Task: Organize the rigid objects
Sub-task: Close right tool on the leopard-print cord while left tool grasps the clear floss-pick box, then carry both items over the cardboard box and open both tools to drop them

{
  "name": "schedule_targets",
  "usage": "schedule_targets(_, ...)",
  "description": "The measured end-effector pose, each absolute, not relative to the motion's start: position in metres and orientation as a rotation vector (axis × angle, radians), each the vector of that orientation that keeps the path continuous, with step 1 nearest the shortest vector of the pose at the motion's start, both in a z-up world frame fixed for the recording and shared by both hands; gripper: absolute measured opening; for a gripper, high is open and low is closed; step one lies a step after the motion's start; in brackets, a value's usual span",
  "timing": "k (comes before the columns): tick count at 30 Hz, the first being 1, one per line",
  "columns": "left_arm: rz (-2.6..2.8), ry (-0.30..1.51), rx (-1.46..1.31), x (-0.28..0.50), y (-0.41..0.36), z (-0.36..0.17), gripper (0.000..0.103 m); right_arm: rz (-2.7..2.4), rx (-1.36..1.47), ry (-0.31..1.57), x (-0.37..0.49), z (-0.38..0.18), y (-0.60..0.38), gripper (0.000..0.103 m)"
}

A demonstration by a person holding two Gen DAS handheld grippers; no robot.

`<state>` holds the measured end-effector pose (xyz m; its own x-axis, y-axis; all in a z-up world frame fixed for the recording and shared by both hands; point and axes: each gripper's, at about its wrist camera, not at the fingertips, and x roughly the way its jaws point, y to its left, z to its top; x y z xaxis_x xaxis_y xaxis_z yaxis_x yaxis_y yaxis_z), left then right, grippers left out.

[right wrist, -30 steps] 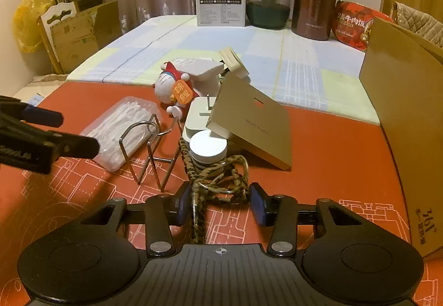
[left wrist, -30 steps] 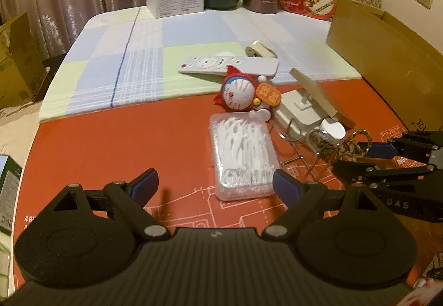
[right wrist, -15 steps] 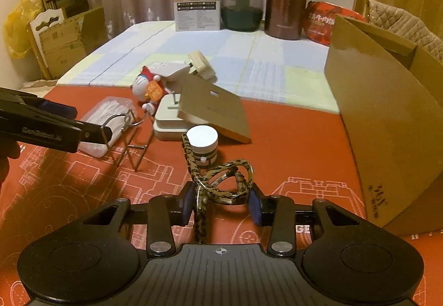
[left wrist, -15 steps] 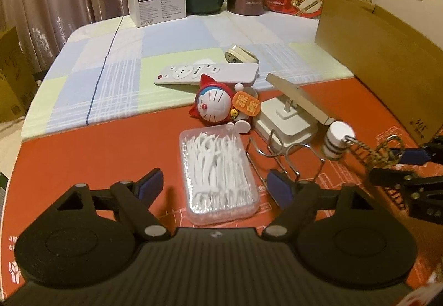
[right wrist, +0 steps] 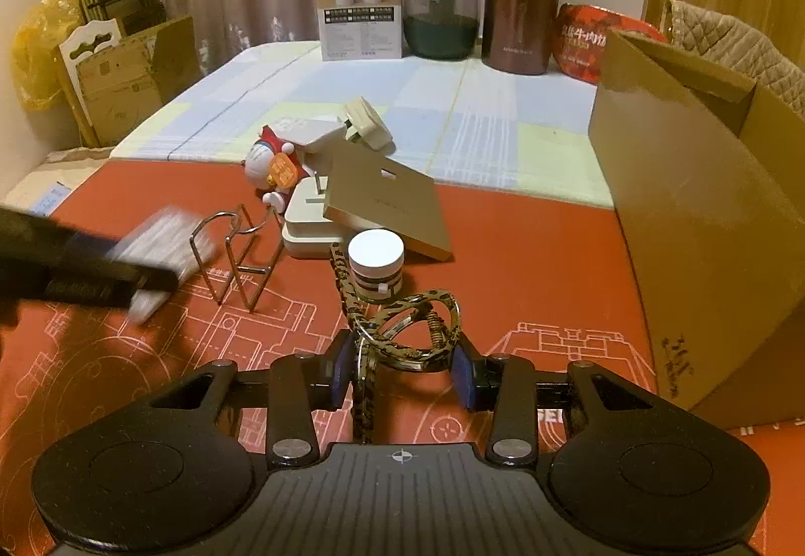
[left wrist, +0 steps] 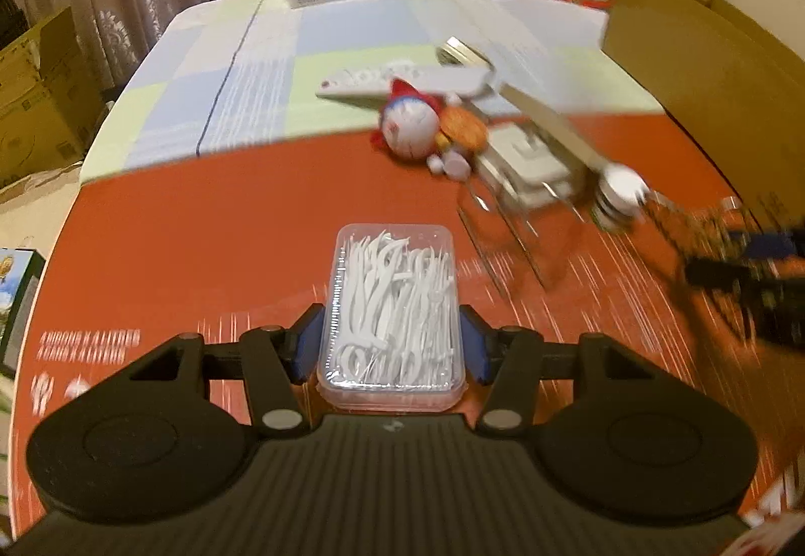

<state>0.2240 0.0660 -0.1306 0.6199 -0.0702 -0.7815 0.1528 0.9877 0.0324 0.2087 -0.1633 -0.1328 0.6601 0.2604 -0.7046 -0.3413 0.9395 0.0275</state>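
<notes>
A clear plastic box of white floss picks [left wrist: 395, 304] sits between the fingers of my left gripper [left wrist: 390, 347], above the red mat [left wrist: 201, 229]. The jaws are closing on it, and the blue pads [left wrist: 307, 342] touch its long sides. The box stays sharp while the table behind it blurs. My right gripper [right wrist: 402, 370] is shut on a leopard-print clip with a strap [right wrist: 407, 329], just in front of a small white-lidded jar [right wrist: 376, 261]. In the right wrist view the left gripper [right wrist: 100, 274] is a dark blur at the left.
Beyond the jar lie a wire stand [right wrist: 236, 249], a white case with a tan lid [right wrist: 387, 199], a round blue-and-white toy [right wrist: 274, 166], a remote [left wrist: 402, 80] and a plug [right wrist: 367, 126]. A large cardboard box [right wrist: 704, 229] stands at the right. Jars and boxes line the far edge.
My left gripper has moved forward over the floss pick box and its jaws have narrowed around it. My right gripper has drawn back from the jar with the clip.
</notes>
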Motion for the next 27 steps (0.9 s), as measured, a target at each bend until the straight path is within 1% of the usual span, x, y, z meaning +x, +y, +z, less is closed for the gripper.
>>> schedule_targets(5,-0.138,0.885,0.097,0.186,0.055,-0.126,0.051,0.316,-0.083,0.769,0.19,-0.126,-0.178,0.037)
schedule_targets(9,-0.136,0.852,0.081,0.167,0.046,-0.111,0.051,0.291,-0.058,0.745,0.176,-0.114,-0.193,0.037)
schedule_targets(15,-0.159,0.765,0.075,0.154,0.022,-0.069,0.051,0.268,-0.012,0.666,0.166,-0.068,-0.215,0.037)
schedule_targets(19,-0.221,0.696,0.083,0.164,-0.014,-0.034,0.051,0.225,0.02,0.608,0.171,-0.025,-0.249,0.037)
schedule_targets(23,-0.321,0.63,0.108,0.187,-0.067,-0.001,0.051,0.146,0.049,0.569,0.185,0.013,-0.301,0.037)
schedule_targets(27,-0.415,0.601,0.116,0.214,-0.129,0.011,0.051,0.046,0.029,0.57,0.205,0.024,-0.351,0.037)
